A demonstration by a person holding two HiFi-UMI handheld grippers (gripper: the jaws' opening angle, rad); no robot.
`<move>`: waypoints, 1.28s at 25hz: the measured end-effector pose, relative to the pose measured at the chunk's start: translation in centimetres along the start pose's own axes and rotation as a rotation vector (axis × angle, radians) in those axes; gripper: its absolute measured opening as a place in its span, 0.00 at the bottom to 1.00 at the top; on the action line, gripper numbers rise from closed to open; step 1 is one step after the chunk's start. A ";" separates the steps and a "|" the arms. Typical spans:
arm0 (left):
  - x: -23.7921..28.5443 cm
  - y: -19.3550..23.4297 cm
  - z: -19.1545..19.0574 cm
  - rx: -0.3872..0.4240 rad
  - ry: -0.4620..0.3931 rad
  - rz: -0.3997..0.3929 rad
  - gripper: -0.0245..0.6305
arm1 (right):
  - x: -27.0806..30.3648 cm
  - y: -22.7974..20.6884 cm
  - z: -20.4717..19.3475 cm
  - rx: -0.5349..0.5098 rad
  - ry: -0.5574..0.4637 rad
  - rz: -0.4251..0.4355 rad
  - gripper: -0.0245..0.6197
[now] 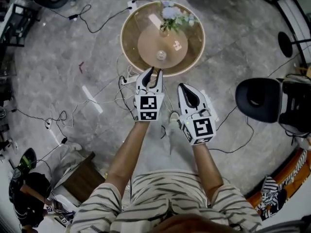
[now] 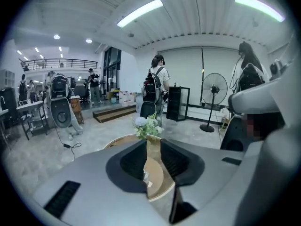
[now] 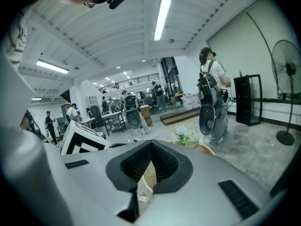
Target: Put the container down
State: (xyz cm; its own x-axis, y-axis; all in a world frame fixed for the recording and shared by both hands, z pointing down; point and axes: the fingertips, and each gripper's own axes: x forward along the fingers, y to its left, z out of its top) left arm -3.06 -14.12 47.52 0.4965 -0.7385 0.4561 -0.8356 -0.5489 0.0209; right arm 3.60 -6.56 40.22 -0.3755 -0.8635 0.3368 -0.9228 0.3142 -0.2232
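Small pale container [image 1: 161, 56] on round table [image 1: 130, 41]. Your left gripper [image 1: 154, 73] is barely parted, right gripper [image 1: 182, 88] closed, both empty. Only gripper views show bystanders [image 2: 154, 86].

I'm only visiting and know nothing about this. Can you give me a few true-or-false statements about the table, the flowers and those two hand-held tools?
1. A vase of flowers stands on the round table. True.
2. The left tool grips the vase. False: its jaws stand slightly apart with nothing between them, short of the table.
3. The right tool is wide open. False: its jaws are together and empty.
4. Whoever holds the tools wears a striped top. True.
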 end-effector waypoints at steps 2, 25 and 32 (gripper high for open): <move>-1.9 -0.4 2.1 0.002 -0.027 0.027 0.12 | -0.8 0.3 1.8 -0.016 -0.018 0.008 0.05; -22.7 -7.7 14.6 0.020 -0.246 0.075 0.04 | -14.1 5.0 12.6 -0.076 -0.173 0.060 0.05; -25.6 -8.5 15.6 0.008 -0.287 0.073 0.04 | -16.0 6.7 13.2 -0.096 -0.192 0.081 0.05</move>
State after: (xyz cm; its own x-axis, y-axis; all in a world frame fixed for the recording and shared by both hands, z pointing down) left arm -5.01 3.33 21.81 0.4825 -0.8560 0.1858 -0.8701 -0.4927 -0.0106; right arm 4.55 4.13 21.28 -0.4338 -0.8903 0.1387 -0.8977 0.4138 -0.1516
